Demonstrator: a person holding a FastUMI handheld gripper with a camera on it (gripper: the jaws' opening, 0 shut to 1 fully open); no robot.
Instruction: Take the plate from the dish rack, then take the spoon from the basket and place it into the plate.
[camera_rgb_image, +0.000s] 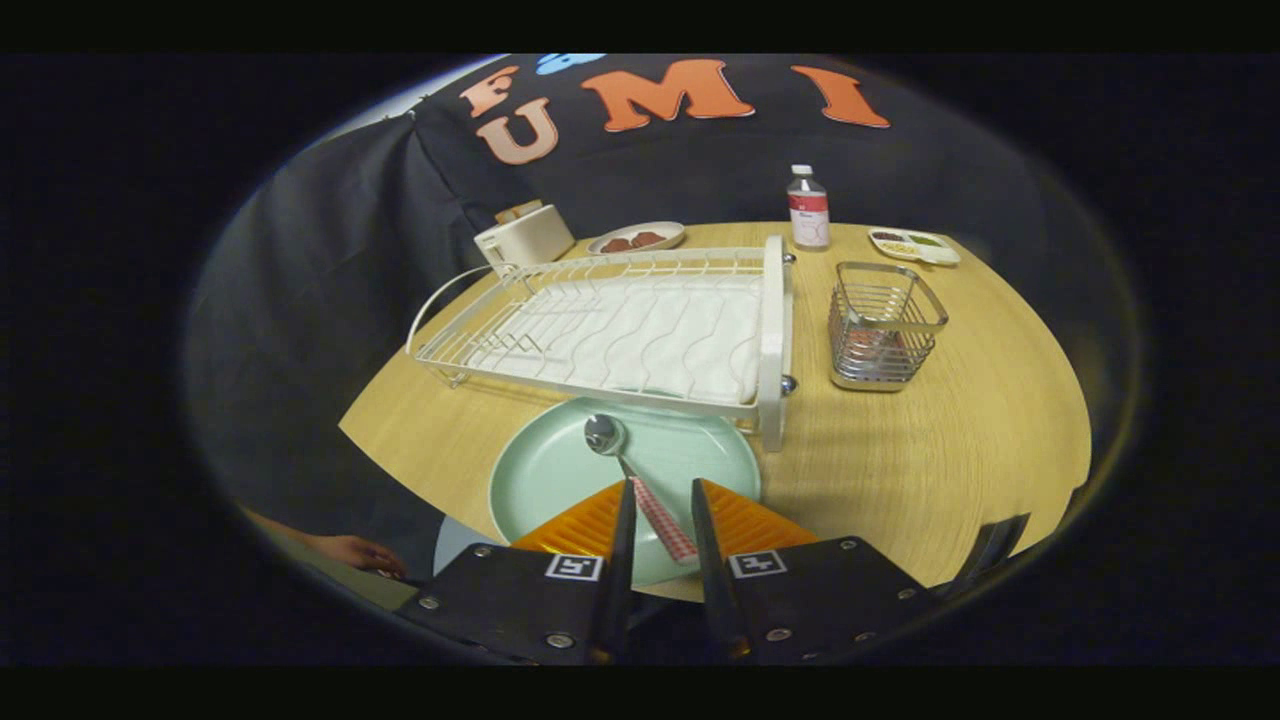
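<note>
A pale green plate (545, 470) lies on the wooden table, just in front of the white dish rack (640, 330). In it rests the spoon (603, 435): its metal bowl lies beyond my fingertips, and its red-and-white patterned handle runs back at a slant between the fingers. My gripper (663, 485) hovers low over the near part of the plate. Its fingers stand a little apart, the gap wider than the handle, so they do not clamp it. The wire basket (885, 325) stands to the right of the rack.
At the back of the table are a white toaster (525, 238), a small dish of food (638, 238), a bottle (808, 208) and a little tray (915, 245). A person's hand (355, 550) rests by the near left table edge. Bare tabletop lies right of the plate.
</note>
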